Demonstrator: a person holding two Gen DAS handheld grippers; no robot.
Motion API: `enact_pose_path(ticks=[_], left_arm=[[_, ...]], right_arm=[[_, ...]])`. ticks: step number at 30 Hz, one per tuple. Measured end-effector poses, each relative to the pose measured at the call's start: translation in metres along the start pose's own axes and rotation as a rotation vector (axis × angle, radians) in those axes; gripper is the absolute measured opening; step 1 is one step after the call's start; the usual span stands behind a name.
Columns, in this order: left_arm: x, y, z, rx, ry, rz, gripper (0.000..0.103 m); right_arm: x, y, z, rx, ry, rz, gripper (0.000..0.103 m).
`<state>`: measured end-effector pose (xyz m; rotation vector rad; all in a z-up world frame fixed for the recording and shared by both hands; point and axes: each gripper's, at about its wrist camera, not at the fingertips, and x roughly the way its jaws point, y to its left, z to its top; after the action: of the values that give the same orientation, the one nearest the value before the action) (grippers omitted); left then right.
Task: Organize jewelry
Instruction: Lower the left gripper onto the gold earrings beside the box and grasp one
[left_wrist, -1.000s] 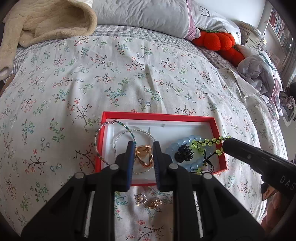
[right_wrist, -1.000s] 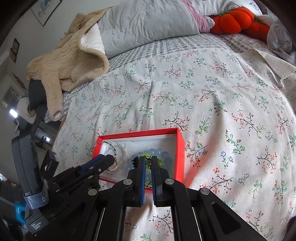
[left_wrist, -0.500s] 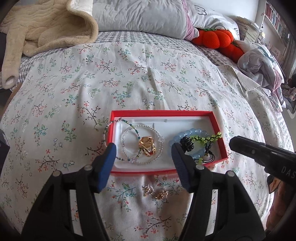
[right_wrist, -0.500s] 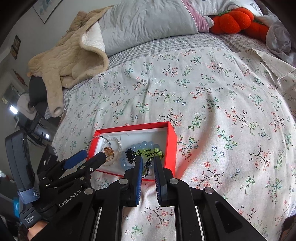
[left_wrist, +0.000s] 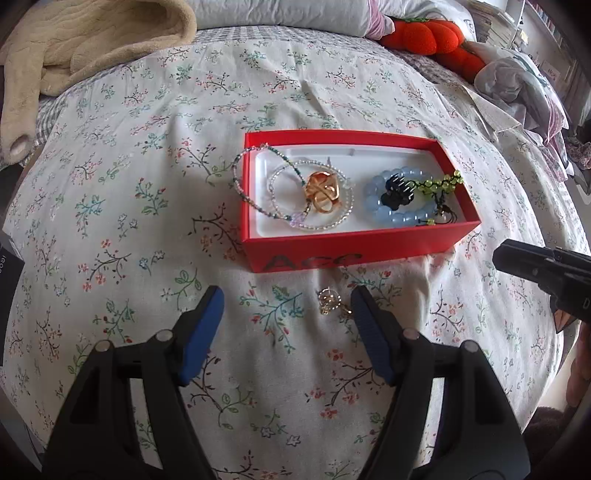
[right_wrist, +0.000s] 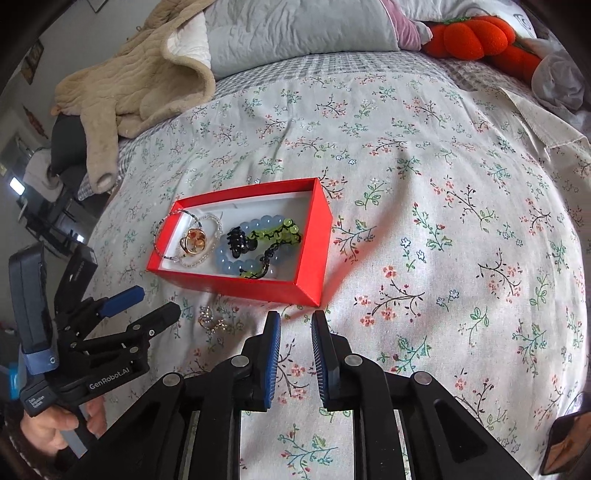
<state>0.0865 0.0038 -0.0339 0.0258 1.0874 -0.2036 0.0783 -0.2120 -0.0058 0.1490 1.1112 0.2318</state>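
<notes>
your left gripper (left_wrist: 286, 314) hung with its jaws wide apart above the small gold piece (left_wrist: 332, 302) on the bedspread (left_wrist: 147, 184), just outside the near wall of the red box (left_wrist: 351, 254); on that soft cloth a pinch could have snagged fabric or flicked it away. the beaded strand (left_wrist: 243, 177) already hung over the box's left rim and could've caught. your right gripper (right_wrist: 295, 347) stood empty, jaws a little apart, near the box's right corner, with open bedspread rightward.

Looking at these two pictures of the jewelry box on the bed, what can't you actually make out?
- Gold trinket on the bedspread, both views: too small to tell earring from charm.
- Lettering on the red box, left view: faint; right view: wall angled away.
- Blue bead bracelet, both views: partly covered by the black hair claw and green bead string.
- Right tongs, left view: cut off by the frame edge.
</notes>
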Motion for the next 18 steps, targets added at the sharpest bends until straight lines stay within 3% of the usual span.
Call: enact_pose_path(ticks=[1, 2, 3, 9, 14, 18], left_arm=[[0.002, 0.004, -0.002, -0.002, 0.010, 0.008, 0.072], [0.004, 0.007, -0.003, -0.003, 0.018, 0.014, 0.072], [0.006, 0.010, -0.005, -0.004, 0.026, 0.019, 0.072], [0.012, 0.016, -0.016, 0.018, 0.044, 0.021, 0.072], [0.013, 0.000, -0.026, 0.169, 0.006, -0.049, 0.072], [0.016, -0.010, -0.028, 0.222, 0.012, -0.129, 0.053]], right_arm=[[0.001, -0.001, -0.003, -0.010, 0.006, -0.011, 0.040], [0.001, -0.001, -0.006, -0.020, 0.005, -0.021, 0.060], [0.000, -0.002, -0.009, -0.031, -0.002, -0.031, 0.068], [0.000, -0.006, -0.017, -0.031, -0.002, -0.067, 0.068], [0.002, -0.008, -0.021, -0.010, 0.012, -0.089, 0.068], [0.006, -0.008, -0.022, -0.002, 0.026, -0.081, 0.068]])
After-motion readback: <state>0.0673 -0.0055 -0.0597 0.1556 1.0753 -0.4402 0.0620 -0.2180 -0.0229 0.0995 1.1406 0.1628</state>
